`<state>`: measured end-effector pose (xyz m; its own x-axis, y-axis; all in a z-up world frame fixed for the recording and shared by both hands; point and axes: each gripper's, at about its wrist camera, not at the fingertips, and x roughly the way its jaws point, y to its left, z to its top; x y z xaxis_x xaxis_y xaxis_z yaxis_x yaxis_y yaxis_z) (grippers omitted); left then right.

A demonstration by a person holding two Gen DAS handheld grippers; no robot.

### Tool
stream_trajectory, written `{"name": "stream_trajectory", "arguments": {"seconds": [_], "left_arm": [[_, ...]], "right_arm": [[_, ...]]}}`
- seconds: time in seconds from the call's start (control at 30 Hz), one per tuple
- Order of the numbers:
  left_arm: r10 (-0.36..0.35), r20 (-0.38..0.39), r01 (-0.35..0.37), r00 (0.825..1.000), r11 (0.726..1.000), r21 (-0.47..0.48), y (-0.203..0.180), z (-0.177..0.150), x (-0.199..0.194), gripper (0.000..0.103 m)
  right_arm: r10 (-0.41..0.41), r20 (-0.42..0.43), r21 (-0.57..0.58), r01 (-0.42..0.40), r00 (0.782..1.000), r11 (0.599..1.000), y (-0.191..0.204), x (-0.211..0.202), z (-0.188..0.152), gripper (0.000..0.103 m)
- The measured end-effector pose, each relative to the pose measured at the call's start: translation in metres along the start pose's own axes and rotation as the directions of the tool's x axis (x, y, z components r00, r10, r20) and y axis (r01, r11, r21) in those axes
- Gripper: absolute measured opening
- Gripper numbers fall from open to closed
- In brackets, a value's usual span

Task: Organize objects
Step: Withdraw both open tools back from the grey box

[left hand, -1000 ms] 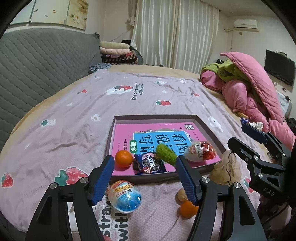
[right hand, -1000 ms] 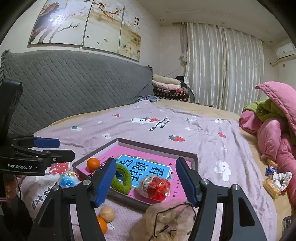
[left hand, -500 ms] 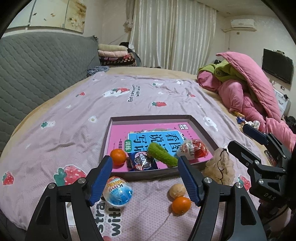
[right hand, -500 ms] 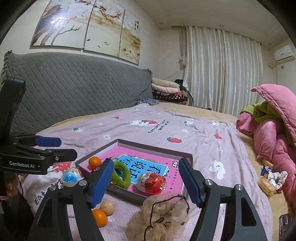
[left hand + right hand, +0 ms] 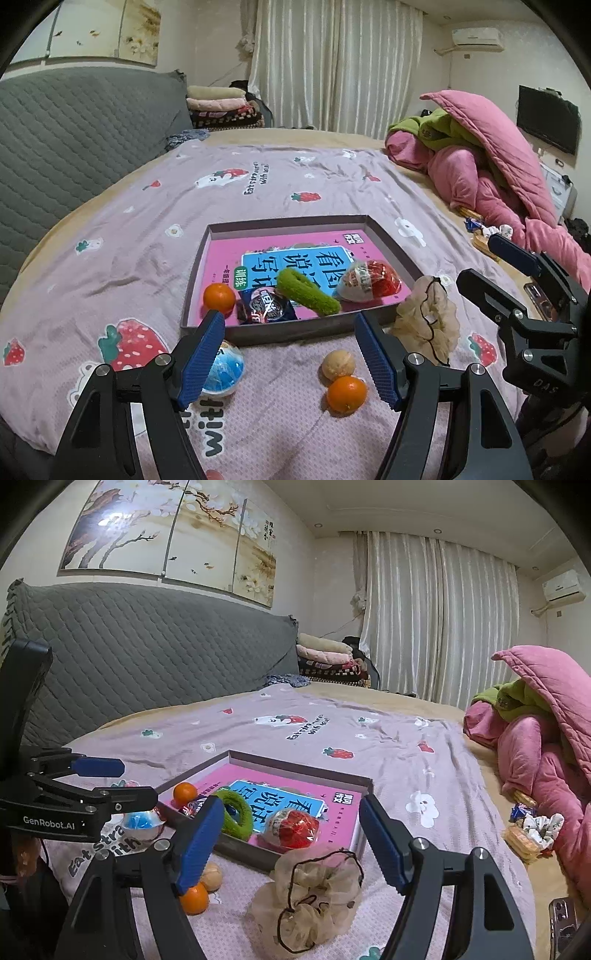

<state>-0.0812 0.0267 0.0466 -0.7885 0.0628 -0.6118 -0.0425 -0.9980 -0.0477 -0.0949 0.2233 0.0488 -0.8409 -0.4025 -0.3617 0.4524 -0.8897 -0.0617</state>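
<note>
A shallow grey tray (image 5: 391, 242) on the bed holds a pink book, an orange (image 5: 219, 297), a cookie packet (image 5: 266, 306), a green scrunchie (image 5: 306, 291) and a red-white toy egg (image 5: 369, 280). In front of the tray lie a blue toy egg (image 5: 225, 369), a walnut (image 5: 338, 364), a second orange (image 5: 346, 393) and a beige scrunchie (image 5: 428, 317), which also shows in the right wrist view (image 5: 314, 890). My left gripper (image 5: 290, 358) is open and empty above the loose items. My right gripper (image 5: 291, 843) is open and empty over the beige scrunchie.
The bed has a purple strawberry-print sheet (image 5: 147, 229). A grey quilted headboard (image 5: 147, 672) stands at the left. Pink and green bedding (image 5: 491, 173) is heaped at the right, with snack wrappers (image 5: 532, 827) beside it. A phone (image 5: 561, 923) lies at the right edge.
Both grippers have pulled back and up from the tray, so the walnut, second orange and beige scrunchie show more fully. Both stay open and empty.
</note>
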Motion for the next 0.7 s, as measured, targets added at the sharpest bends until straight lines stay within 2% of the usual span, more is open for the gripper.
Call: {"name": "stream_trajectory", "arguments": {"seconds": [0.37,0.7], "left_arm": [[-0.008,-0.020,0.009,1.000,1.000,0.010,-0.008,-0.013,-0.004,0.074],[-0.021,-0.051,0.022,0.998,0.999,0.023,-0.017,-0.029,-0.010,0.074]], "right_arm": [[-0.021,-0.005,0.022,0.021,1.000,1.000,-0.002,-0.008,-0.008,0.079],[-0.057,-0.056,0.016,0.058,0.997,0.998,0.001,-0.008,-0.022,0.080]]}}
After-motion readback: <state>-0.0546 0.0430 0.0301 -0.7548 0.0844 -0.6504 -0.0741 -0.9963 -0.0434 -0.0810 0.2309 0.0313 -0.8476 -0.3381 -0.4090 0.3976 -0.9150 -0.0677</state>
